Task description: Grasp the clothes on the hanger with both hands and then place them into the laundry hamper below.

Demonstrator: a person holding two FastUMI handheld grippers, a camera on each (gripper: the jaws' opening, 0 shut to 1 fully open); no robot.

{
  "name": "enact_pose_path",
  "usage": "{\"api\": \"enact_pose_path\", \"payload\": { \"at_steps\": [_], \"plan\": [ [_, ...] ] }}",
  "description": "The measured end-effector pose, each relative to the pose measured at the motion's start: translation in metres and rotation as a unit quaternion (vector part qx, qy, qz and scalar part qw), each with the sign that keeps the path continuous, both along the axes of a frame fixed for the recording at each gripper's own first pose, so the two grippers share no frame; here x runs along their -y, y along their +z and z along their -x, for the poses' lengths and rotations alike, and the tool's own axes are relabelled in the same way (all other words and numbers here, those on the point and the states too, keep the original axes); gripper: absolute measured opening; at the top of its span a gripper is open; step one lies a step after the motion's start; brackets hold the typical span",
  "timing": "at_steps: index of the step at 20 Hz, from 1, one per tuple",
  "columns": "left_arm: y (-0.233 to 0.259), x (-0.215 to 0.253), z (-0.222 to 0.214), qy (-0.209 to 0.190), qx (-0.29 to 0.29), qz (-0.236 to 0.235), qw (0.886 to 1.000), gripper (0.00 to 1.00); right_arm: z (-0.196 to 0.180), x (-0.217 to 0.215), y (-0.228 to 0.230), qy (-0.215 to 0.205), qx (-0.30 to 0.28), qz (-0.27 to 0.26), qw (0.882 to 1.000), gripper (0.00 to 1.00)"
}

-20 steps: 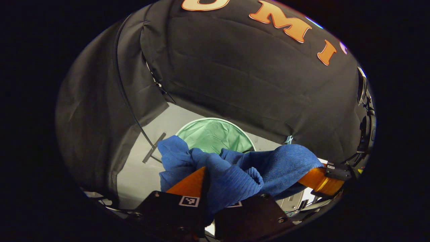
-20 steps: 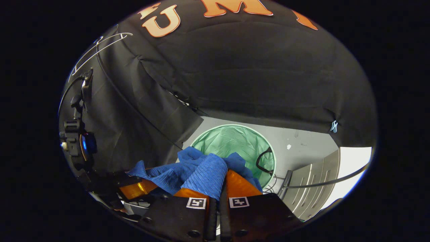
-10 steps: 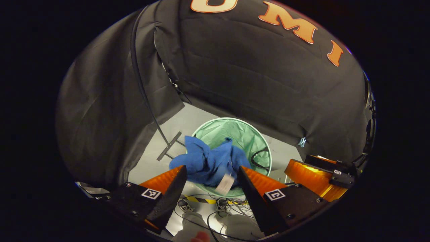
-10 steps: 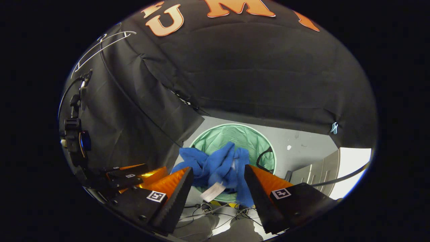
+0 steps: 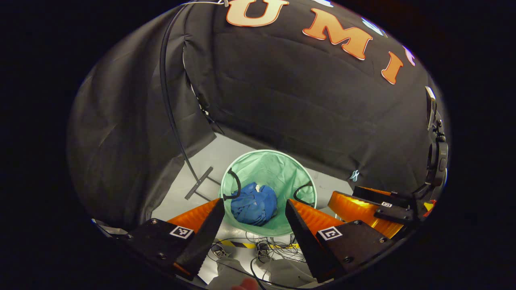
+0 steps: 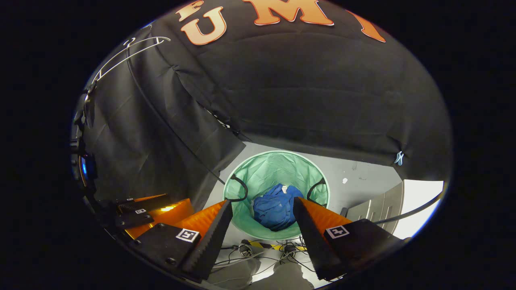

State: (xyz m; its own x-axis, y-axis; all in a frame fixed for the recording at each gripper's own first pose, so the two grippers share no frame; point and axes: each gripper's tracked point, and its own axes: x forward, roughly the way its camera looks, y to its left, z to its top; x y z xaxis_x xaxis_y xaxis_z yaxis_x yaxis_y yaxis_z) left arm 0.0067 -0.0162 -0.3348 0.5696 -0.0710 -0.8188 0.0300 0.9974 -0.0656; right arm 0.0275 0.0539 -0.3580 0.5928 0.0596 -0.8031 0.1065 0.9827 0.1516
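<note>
Soft, light blue garment [image 5: 255,203] is lying bunched in the green hamper [image 5: 278,161] below both spread, empty tongs [image 5: 254,219] [image 6: 263,219]; any fold is offering grip.

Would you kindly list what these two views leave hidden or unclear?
- Blue garment: crumpled in the green hamper; its type is unreadable in both views.
- Hamper's near rim: covered by the left gripper and right gripper, jaws open.
- Hanger: thin, partly cut off at the right gripper view's upper edge.
</note>
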Motion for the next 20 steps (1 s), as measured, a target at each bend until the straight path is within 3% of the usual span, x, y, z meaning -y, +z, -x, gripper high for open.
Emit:
{"api": "enact_pose_path", "payload": {
  "at_steps": [6, 12, 20],
  "plan": [
    [0.068, -0.003, -0.015, 0.003, 0.079, 0.011, 0.997, 0.97, -0.007, -0.004, 0.039, 0.008, 0.063, 0.014, 0.998, 0.99],
    [0.136, -0.016, -0.029, 0.01, 0.172, -0.001, 0.985, 0.96, -0.014, -0.002, 0.089, 0.005, 0.126, 0.016, 0.992, 0.98],
    [0.23, -0.012, -0.04, 0.011, 0.286, 0.004, 0.958, 0.96, -0.024, 0.011, 0.202, 0.001, 0.244, 0.048, 0.969, 0.98]
  ]
}}
